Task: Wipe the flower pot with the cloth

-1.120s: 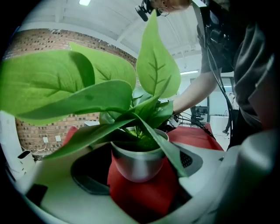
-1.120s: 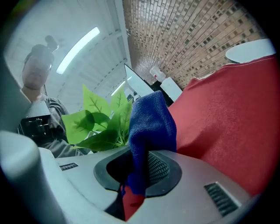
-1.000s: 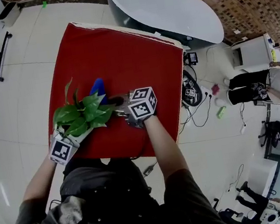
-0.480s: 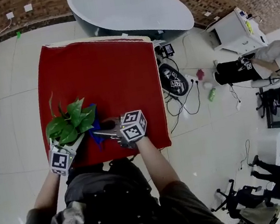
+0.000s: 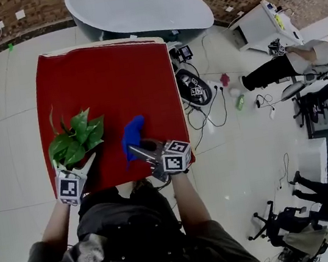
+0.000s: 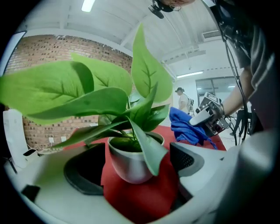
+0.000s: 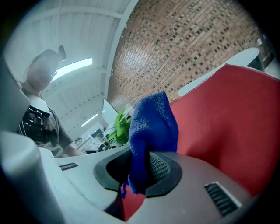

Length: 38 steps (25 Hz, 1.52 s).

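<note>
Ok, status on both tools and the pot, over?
Left tool open around the flower pot. Right tool shut on the cloth, clear of the pot. Leaf droops over its side.

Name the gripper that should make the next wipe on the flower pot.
Right. The right gripper is shut on the blue cloth, which is off the pot for now. The left gripper has its jaws open around the white flower pot, so it looks better suited to steadying it.
</note>
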### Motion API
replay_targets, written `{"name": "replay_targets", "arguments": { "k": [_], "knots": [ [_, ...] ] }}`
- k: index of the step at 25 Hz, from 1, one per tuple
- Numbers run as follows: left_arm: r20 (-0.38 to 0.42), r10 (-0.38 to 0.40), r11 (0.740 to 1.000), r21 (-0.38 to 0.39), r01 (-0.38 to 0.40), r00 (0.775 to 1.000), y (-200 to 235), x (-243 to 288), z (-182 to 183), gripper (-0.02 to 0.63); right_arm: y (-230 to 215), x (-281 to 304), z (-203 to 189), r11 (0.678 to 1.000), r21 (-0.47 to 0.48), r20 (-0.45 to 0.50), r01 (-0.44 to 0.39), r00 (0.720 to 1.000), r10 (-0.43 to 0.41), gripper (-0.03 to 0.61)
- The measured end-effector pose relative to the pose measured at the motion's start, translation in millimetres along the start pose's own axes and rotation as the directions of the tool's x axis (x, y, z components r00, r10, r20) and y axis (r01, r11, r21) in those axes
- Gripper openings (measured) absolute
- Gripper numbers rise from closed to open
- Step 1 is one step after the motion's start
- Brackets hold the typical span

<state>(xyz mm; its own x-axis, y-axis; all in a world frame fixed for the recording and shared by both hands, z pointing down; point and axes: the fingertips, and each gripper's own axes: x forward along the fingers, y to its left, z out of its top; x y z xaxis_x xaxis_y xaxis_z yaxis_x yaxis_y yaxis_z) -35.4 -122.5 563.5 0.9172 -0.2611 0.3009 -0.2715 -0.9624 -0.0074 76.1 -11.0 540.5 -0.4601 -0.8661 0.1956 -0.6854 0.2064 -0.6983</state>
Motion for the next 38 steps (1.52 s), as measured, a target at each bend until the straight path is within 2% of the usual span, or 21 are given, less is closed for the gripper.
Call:
{"name": "replay_targets", "arguments": {
  "k": [4, 7, 10, 13, 17, 20, 24, 26, 27, 28, 29, 31, 34, 38],
  "knots": [
    [-0.035, 0.073, 0.997, -0.021, -0.073, 0.997, -7.1, -16.4, -9.8, 0.459, -11.3, -35.1, 3.2, 0.998, 0.002, 0.068, 0.058, 0.996, -0.058, 0.072],
    [-0.055, 0.180, 0.983, -0.033, -0.182, 0.982, -17.1, -46.0, -16.7, 0.459, -9.7, -60.5, 0.5, 0.998, 0.012, 0.109, 0.066, 0.992, -0.067, 0.072],
    [-0.028, 0.338, 0.941, -0.020, -0.339, 0.941, -35.8, -91.0, -5.1, 0.459, 5.6, -93.6, 0.3, 0.998, -0.023, 0.142, 0.056, 0.988, -0.052, 0.072],
    [0.061, 0.424, 0.906, -0.034, -0.423, 0.904, -69.9, -127.2, 29.3, 0.457, 30.2, -133.5, 6.8, 0.994, -0.097, 0.186, 0.045, 0.982, -0.026, 0.074],
    [0.157, 0.458, 0.888, -0.028, -0.460, 0.875, -140.4, -160.6, 89.6, 0.446, 69.7, -201.1, 10.3, 0.978, -0.191, 0.228, 0.083, 0.973, -0.038, 0.074],
    [0.210, 0.465, 0.882, -0.024, -0.471, 0.860, -195.6, -179.4, 132.7, 0.383, 108.2, -254.4, 17.2, 0.966, -0.227, 0.281, 0.128, 0.958, -0.061, 0.074],
    [0.334, 0.435, 0.877, 0.052, -0.478, 0.836, -272.7, -200.8, 181.9, 0.292, 151.2, -318.1, 21.6, 0.950, -0.264, 0.352, 0.165, 0.934, -0.065, 0.074],
    [0.381, 0.420, 0.876, 0.068, -0.478, 0.824, -304.5, -215.0, 197.3, 0.203, 172.3, -341.2, 18.7, 0.944, -0.286, 0.372, 0.163, 0.927, -0.047, 0.074],
    [0.395, 0.409, 0.879, 0.070, -0.471, 0.822, -317.4, -221.0, 202.9, 0.166, 183.4, -350.4, 17.0, 0.941, -0.297, 0.381, 0.161, 0.924, -0.037, 0.074],
    [0.402, 0.397, 0.884, 0.072, -0.461, 0.825, -328.4, -225.3, 206.9, 0.158, 194.2, -358.6, 15.6, 0.937, -0.310, 0.390, 0.160, 0.920, -0.028, 0.074],
    [0.398, 0.389, 0.890, 0.072, -0.451, 0.831, -337.1, -227.8, 209.3, 0.150, 204.3, -365.8, 14.7, 0.933, -0.323, 0.399, 0.160, 0.917, -0.019, 0.074],
    [0.370, 0.391, 0.896, 0.054, -0.440, 0.843, -346.7, -231.1, 210.6, 0.090, 222.3, -375.9, 14.4, 0.923, -0.348, 0.411, 0.164, 0.911, -0.007, 0.074],
    [0.321, 0.400, 0.904, 0.016, -0.427, 0.858, -348.0, -238.8, 214.5, 0.081, 244.8, -378.1, 16.1, 0.912, -0.372, 0.413, 0.175, 0.911, -0.007, 0.074],
    [0.272, 0.386, 0.919, -0.026, -0.394, 0.881, -339.7, -244.9, 212.4, 0.025, 265.8, -369.7, 12.8, 0.908, -0.384, 0.417, 0.168, 0.909, 0.008, 0.074]
  ]
}}
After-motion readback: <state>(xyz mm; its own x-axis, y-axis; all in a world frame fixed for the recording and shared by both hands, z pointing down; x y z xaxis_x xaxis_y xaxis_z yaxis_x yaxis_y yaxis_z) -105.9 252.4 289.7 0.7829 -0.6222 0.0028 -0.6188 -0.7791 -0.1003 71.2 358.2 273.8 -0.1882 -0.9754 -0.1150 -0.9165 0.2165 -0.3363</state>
